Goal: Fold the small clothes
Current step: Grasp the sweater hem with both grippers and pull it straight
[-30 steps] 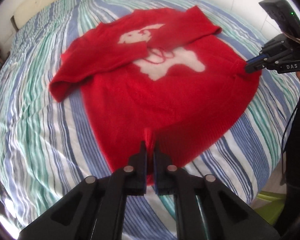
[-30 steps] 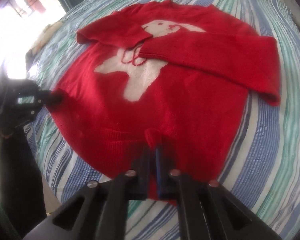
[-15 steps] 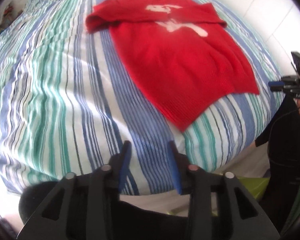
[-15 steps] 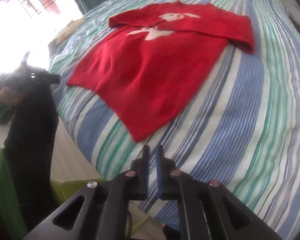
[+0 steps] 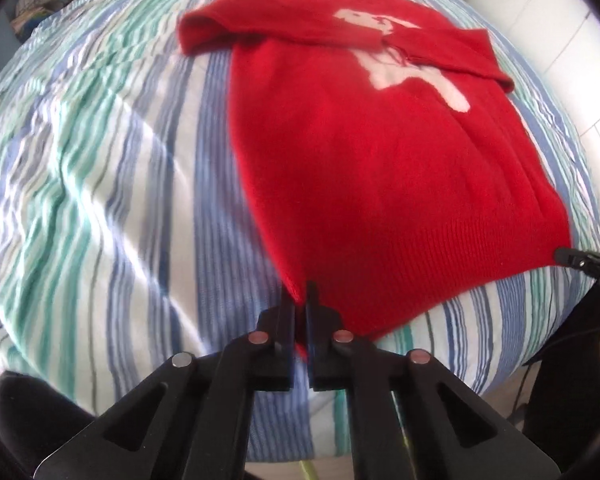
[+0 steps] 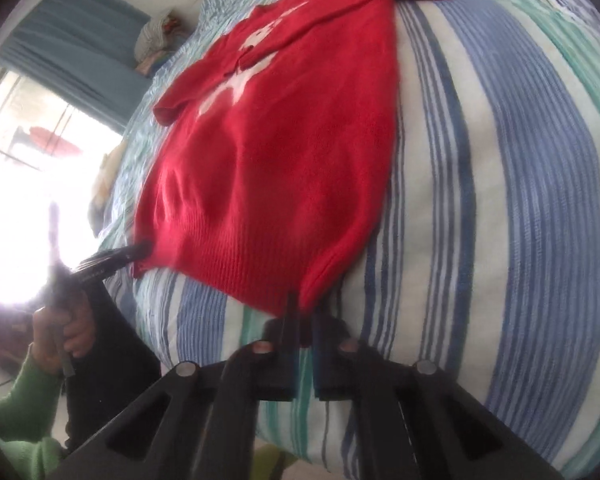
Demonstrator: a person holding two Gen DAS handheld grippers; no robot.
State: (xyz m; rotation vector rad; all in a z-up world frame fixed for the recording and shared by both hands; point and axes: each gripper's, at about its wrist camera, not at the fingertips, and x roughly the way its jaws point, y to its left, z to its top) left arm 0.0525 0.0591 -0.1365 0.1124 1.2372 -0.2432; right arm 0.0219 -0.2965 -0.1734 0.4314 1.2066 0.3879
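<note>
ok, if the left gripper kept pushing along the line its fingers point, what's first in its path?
The red sweater itself: the left gripper is already shut on its hem corner. Straight ahead is more sweater lying on the striped bedsheet. Depth is uncertain, but nothing else looks to be in line.

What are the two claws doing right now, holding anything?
Left claw: closed on one bottom-hem corner of the red sweater.
Right claw: closed on the other bottom-hem corner.
</note>
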